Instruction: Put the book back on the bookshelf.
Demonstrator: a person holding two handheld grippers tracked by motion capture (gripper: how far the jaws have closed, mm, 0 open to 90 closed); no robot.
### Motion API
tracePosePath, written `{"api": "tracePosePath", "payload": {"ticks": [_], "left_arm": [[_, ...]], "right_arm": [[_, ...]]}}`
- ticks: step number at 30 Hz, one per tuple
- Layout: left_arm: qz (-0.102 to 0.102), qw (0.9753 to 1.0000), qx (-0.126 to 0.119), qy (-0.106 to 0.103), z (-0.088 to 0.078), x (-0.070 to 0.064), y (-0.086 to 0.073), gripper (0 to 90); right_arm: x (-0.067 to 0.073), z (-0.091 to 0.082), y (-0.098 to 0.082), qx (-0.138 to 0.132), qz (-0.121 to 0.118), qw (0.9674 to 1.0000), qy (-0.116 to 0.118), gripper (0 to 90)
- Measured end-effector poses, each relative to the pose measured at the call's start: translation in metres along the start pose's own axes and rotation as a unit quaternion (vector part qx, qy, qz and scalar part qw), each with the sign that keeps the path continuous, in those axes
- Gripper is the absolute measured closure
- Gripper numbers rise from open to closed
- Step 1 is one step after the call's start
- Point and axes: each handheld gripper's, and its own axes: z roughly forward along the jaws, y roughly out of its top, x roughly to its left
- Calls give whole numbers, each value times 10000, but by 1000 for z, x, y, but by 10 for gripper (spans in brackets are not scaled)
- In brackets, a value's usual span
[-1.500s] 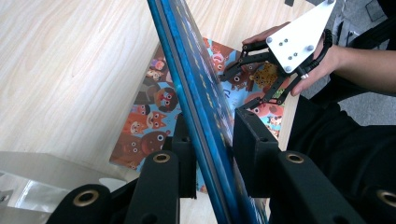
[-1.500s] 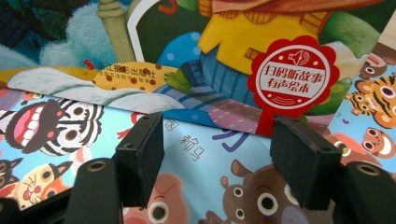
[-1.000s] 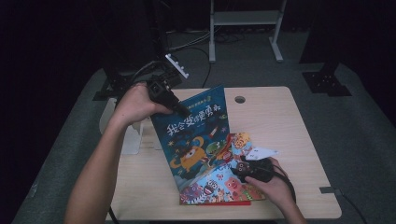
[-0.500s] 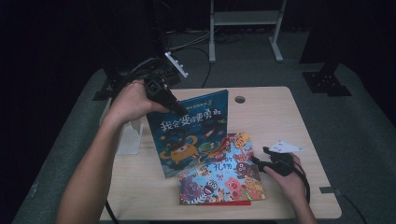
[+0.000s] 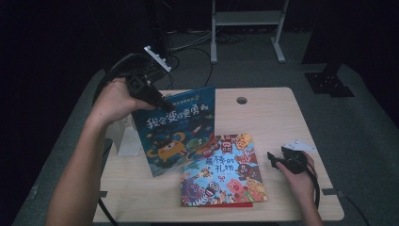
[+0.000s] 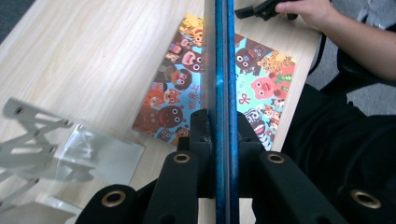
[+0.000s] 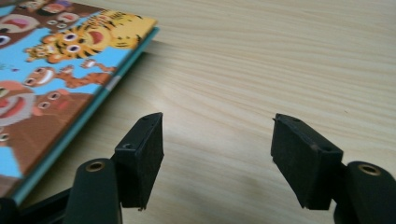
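Blue book (image 5: 176, 129) is up on edge at the table's left-centre, cover facing me, tilted, its lower corner resting on or just above the tabletop near the flat book (image 5: 221, 172); I cannot tell which. The clear stand (image 5: 123, 136) sits just to the book's left, touching or nearly so at its near edge. My read: the stand is where the book is headed, so the coming move is a short carry leftward. The left hand is the nearer one by far.

Left gripper (image 5: 162, 101) grips the blue book at its upper left corner. In the left gripper view the book's edge (image 6: 223, 70) runs straight up between the two black jaws, which are clamped tight on it, pads pressing both covers. The book's long axis runs away from the gripper, down toward the table, so any wrist roll swings the whole cover.

Flat book lies face up on the table (image 5: 273, 113), front right of centre, long side running toward me. In the right gripper view its corner (image 7: 140, 28) is off to the left of the jaws, apart from them.

Right gripper (image 5: 275, 157) hovers low just right of the flat book. Its jaws stand apart with bare wood between them, holding nothing, touching nothing.
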Motion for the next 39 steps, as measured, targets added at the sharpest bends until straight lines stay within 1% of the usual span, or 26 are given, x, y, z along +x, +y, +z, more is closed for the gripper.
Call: {"api": "tracePosePath", "payload": {"ticks": [4, 10, 11, 13, 14, 16, 17, 18, 20, 24, 26, 27, 29, 30, 32, 35, 39], "left_arm": [[-125, 9999, -95, 69, -13, 4, -12, 824], [-328, 9991, -190, 204, -30, 9, -33, 824], [-362, 9989, -193, 217, -33, 10, -36, 824], [-442, 9984, -224, 261, -40, 12, -44, 824], [-489, 9981, -260, 282, -43, 13, -49, 824], [-596, 9970, -331, 358, -50, 14, -57, 825], [-633, 9966, -369, 390, -54, 14, -62, 825], [-669, 9961, -393, 428, -57, 15, -66, 825], [-728, 9951, -446, 492, -63, 16, -75, 825], [-871, 9933, -499, 567, -73, 19, -92, 825], [-973, 9919, -552, 599, -76, 21, -100, 825], [-985, 9917, -544, 616, -79, 23, -104, 825], [-1096, 9903, -544, 659, -82, 25, -112, 824], [-1117, 9897, -561, 694, -84, 26, -116, 825], [-1240, 9879, -559, 740, -87, 29, -125, 825], [-1421, 9846, -565, 850, -92, 34, -138, 825], [-1650, 9795, -559, 1013, -98, 39, -153, 825]], "right_arm": [[-3, 4, -3, 86, 29, 9999, -90, 330], [-4, 8, -5, 179, 6, 9997, -154, 322], [-4, 8, -5, 213, 18, 9996, -163, 314], [-4, 10, -5, 384, 60, 9991, -141, 290], [-5, 11, -5, 386, 63, 9992, -116, 286], [-6, 11, -4, 422, 156, 9989, -99, 267], [-6, 12, -4, 438, 142, 9989, -85, 232], [-6, 12, -4, 438, 142, 9989, -85, 232], [-5, 13, -3, 468, 142, 9988, -70, 202], [-5, 15, -2, 494, 124, 9987, -52, 183], [-5, 15, -2, 494, 122, 9987, -51, 181], [-5, 15, -2, 494, 121, 9987, -51, 180], [-5, 15, -2, 495, 121, 9987, -51, 179], [-5, 15, -2, 495, 119, 9987, -49, 179], [-5, 15, -2, 495, 120, 9987, -49, 179], [-6, 16, -2, 495, 113, 9987, -47, 179], [-6, 16, -2, 494, 112, 9987, -47, 179]]}}
